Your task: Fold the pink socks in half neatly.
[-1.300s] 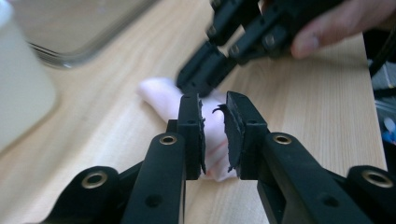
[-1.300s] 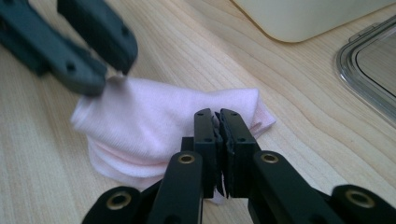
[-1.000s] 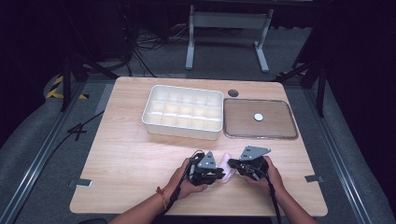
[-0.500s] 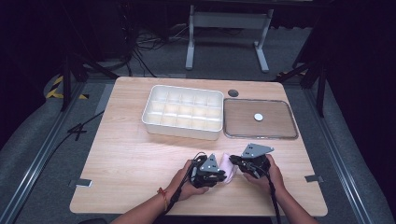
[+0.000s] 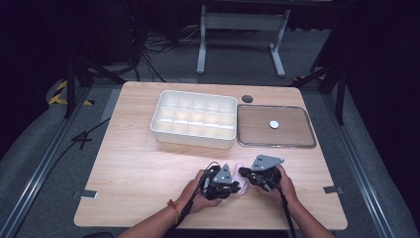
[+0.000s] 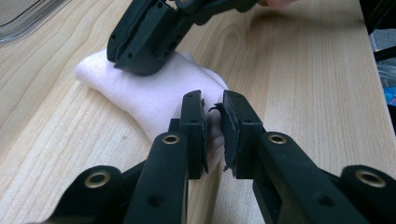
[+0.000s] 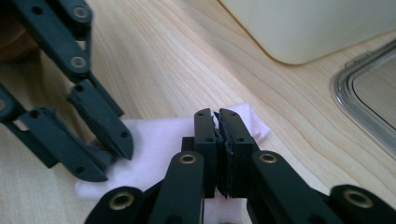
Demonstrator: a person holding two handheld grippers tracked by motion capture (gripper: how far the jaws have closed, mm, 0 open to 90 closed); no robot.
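Resting side by side low over the table, left gripper (image 5: 233, 186) and right gripper (image 5: 250, 178) each pinch the white cloth (image 6: 154, 91) with jaws nearly closed.

Left hand-held gripper (image 5: 236, 186) and right hand-held gripper (image 5: 246, 177) meet tip to tip, jaws closed.

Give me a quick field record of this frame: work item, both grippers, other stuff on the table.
work item: small white folded cloth, lying on the table near the front edge
left gripper: jaws closed, pinching one end of the cloth
right gripper: jaws closed on the other end of the cloth
hands: both low over the table, close together
divided tray: white, compartments look empty, behind the cloth
clear lid: flat, beside the tray on its right, white dot near its middle
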